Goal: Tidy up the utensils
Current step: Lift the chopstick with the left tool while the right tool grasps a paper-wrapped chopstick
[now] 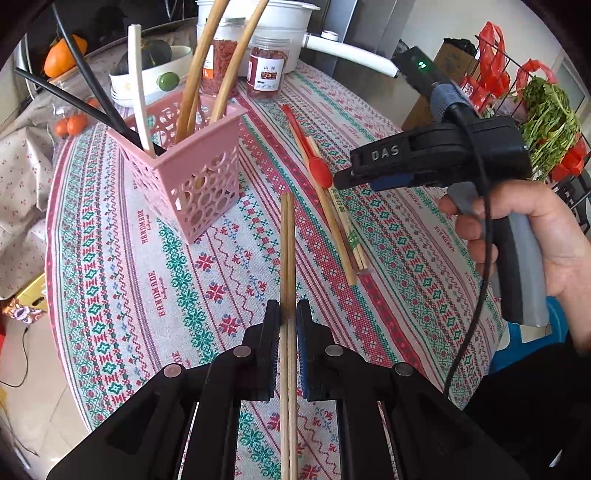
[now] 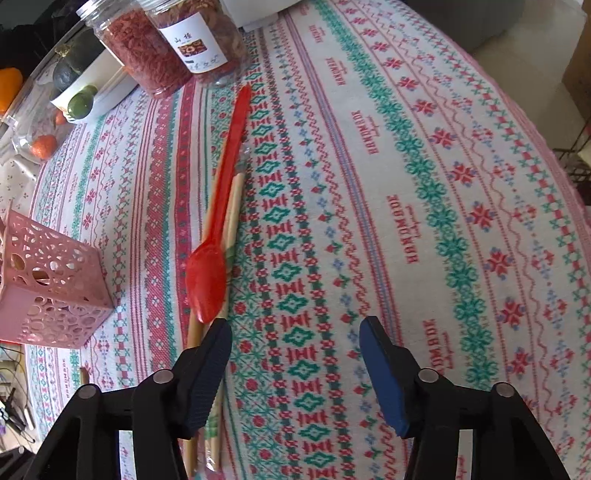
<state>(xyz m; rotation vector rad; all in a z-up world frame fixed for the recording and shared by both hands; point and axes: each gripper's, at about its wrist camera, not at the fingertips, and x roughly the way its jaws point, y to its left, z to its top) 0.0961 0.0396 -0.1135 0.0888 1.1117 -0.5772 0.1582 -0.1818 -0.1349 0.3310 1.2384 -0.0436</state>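
My left gripper [image 1: 287, 314] is shut on a pair of wooden chopsticks [image 1: 287, 254] and holds them above the patterned tablecloth, pointing away from me. A pink perforated utensil basket [image 1: 192, 166] stands to the left ahead, with several chopsticks and a white spoon in it; it also shows in the right wrist view [image 2: 51, 288]. A red plastic spoon [image 2: 218, 221] lies on more wooden chopsticks [image 2: 232, 210] on the cloth. My right gripper [image 2: 295, 332] is open and empty, hovering just right of the red spoon's bowl. The right gripper [image 1: 424, 162] also shows in the left wrist view.
Two jars of red dried fruit [image 2: 166, 44] stand at the back of the table beside a white bowl with green fruit [image 1: 155, 70] and a white pot [image 1: 266, 33]. A wire rack with greens [image 1: 546, 122] stands at the right. The table edge [image 1: 70, 332] curves at left.
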